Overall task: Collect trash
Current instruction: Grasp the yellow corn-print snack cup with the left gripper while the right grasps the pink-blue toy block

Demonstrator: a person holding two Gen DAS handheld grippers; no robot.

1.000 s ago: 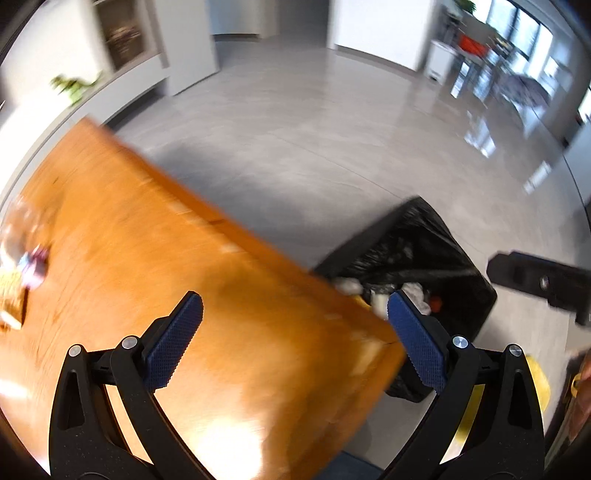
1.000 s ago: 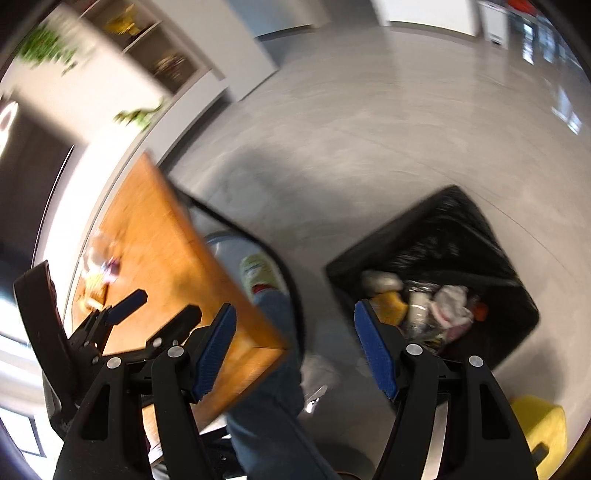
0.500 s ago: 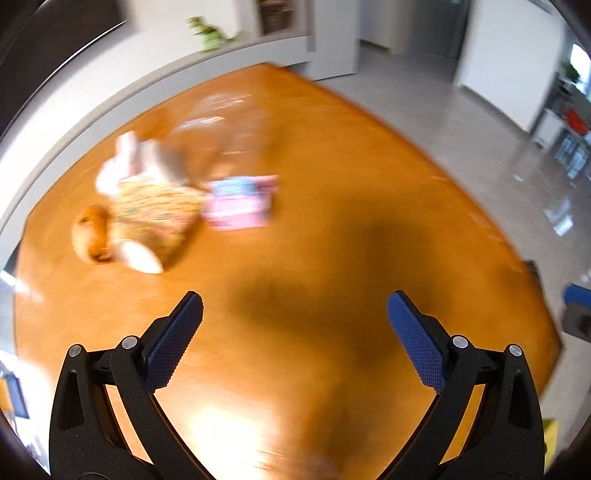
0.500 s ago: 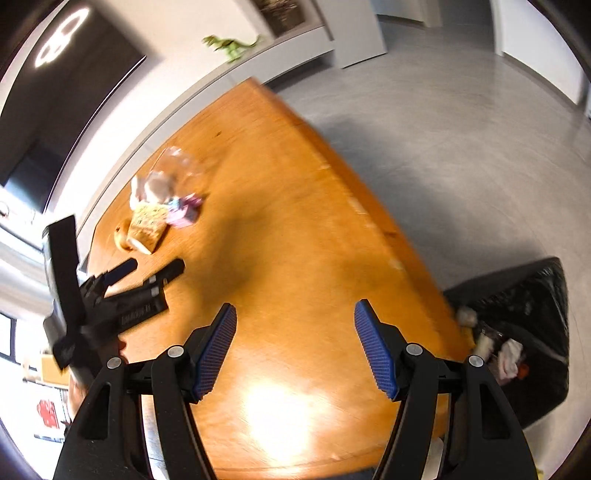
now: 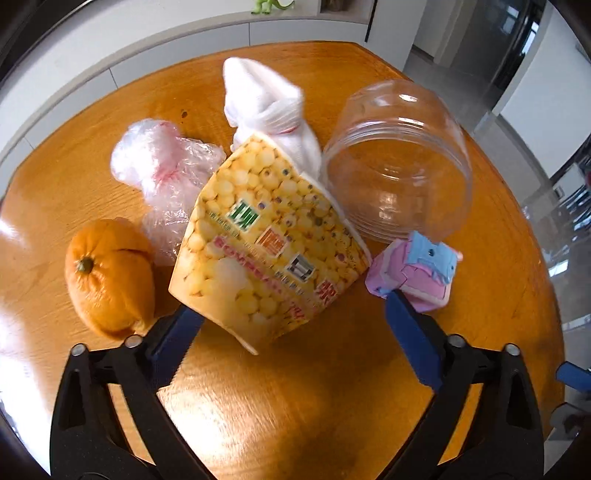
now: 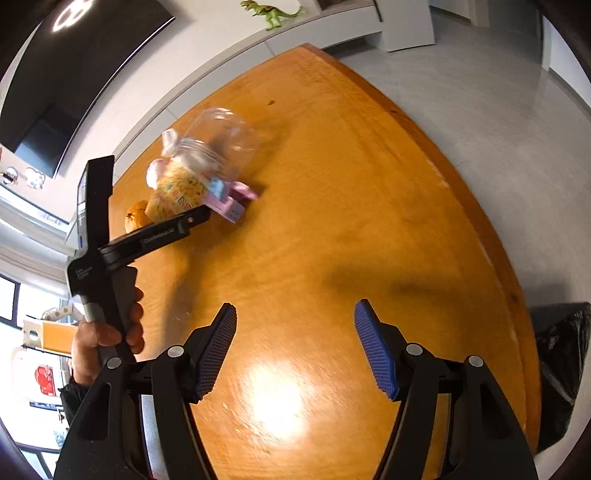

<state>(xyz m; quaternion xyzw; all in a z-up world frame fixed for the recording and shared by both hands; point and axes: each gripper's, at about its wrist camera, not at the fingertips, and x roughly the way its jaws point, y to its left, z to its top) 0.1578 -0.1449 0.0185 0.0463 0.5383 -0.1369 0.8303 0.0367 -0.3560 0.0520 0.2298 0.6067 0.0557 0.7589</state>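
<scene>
A pile of trash lies on the orange wooden table [image 5: 295, 406]. In the left wrist view I see a yellow popcorn carton [image 5: 266, 243], an orange peel [image 5: 107, 273], a crumpled clear plastic bag [image 5: 166, 173], white tissue [image 5: 269, 107], a clear plastic jar [image 5: 399, 158] on its side and a crushed pink and blue carton [image 5: 417, 273]. My left gripper [image 5: 291, 339] is open, its jaws on either side of the popcorn carton's near end. My right gripper [image 6: 295, 343] is open and empty over bare table, well short of the pile [image 6: 192, 181].
A bin lined with a black bag [image 6: 557, 373] stands on the floor off the table's right edge. A white counter with a green toy dinosaur [image 6: 273, 14] runs behind the table. Grey floor lies to the right.
Both grippers have swung from the bin to the table. The left gripper has closed in on the trash pile, which now fills its view.
</scene>
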